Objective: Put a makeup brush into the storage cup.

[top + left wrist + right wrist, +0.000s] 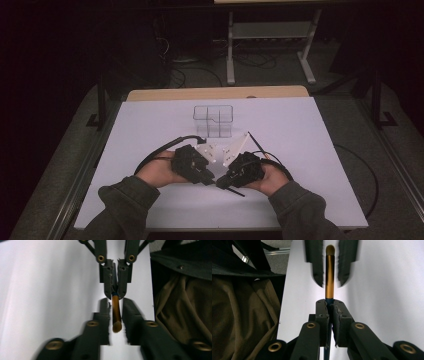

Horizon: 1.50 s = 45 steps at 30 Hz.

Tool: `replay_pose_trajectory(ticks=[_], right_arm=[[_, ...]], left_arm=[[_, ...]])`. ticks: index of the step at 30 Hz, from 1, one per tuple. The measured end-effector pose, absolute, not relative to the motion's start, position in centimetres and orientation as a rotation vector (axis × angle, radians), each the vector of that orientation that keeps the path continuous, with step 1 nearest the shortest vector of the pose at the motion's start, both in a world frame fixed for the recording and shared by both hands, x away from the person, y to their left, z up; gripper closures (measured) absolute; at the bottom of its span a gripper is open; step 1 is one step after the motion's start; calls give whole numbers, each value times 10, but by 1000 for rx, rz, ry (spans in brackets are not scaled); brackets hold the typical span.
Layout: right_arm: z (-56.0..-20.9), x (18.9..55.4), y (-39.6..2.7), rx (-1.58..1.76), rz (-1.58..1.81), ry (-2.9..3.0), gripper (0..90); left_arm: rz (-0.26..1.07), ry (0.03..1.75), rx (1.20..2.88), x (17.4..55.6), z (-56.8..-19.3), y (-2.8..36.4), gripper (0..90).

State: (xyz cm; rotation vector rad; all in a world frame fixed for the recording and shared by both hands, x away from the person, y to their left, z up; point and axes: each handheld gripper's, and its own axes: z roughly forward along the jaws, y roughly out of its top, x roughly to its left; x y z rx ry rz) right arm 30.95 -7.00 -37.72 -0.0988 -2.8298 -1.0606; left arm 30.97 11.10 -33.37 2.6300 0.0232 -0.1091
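Note:
A slim pen-like stick (329, 275) with a gold end and a dark blue shaft is held level above the white table (300, 150). My right gripper (329, 302) is shut on the blue shaft just behind the gold part. My left gripper (116, 302) faces it tip to tip, its blurred jaws on either side of the gold end (116, 315) with a small gap on each side. In the high view the left gripper (212, 179) and the right gripper (223, 181) meet at the table's near middle, and the stick's dark tail (235, 191) pokes out towards me.
A clear plastic box (214, 120) with several compartments stands just behind the grippers. Black cables (165, 147) trail from both grippers across the table. The person's dark olive sleeve (182, 302) lies close beside the jaws. Table legs and floor lie beyond the far edge.

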Motion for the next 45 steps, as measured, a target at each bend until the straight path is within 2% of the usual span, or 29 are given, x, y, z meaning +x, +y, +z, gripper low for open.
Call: replay_pose_trajectory(ticks=[6, 19, 45], right_arm=[[-377, 315, -76, -127, -1098, -2796, 828], [-370, 331, -94, -238, -1213, -2748, 828], [-346, 358, -103, -338, -1285, -2752, 828]], left_arm=[[-78, 91, 2583, 312, -329, 128, 660], [-36, 233, 2490, 312, -332, 170, 602], [40, 390, 2381, 304, -353, 206, 499]])
